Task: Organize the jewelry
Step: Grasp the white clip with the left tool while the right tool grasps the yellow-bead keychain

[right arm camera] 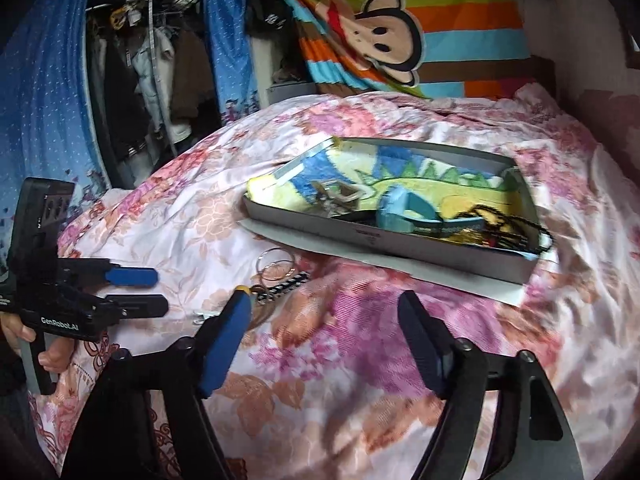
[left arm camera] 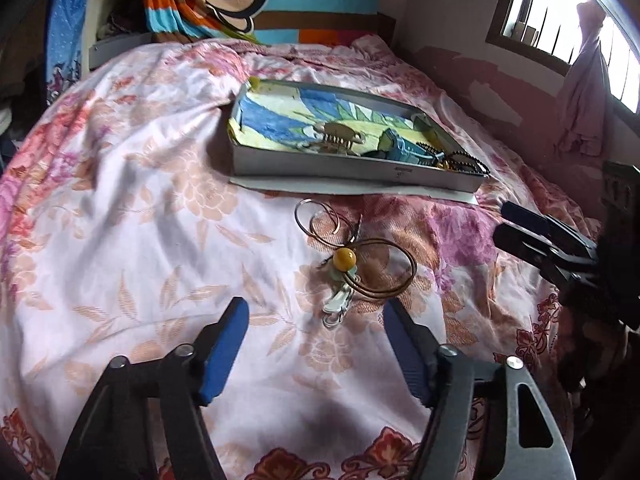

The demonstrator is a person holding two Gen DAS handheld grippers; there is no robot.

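"GenRobot.AI" stands in white on the left gripper (right arm camera: 134, 290) body.

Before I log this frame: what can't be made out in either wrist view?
- Jewelry in the tray's near-right corner: left wrist view, tangled, partly behind the wall.
- Yellow-bead necklace: right wrist view, mostly hidden behind the right tool finger.
- White clip: left wrist view, too small to identify.

Both grippers, the left gripper (left arm camera: 316, 316) and the right gripper (right arm camera: 324, 312), had black frames with round silver screws and blue pads (left arm camera: 224, 352), one body was marked "GenRoboLAI" in white, and a bare-skinned hand (right arm camera: 52, 356) showed beneath it.
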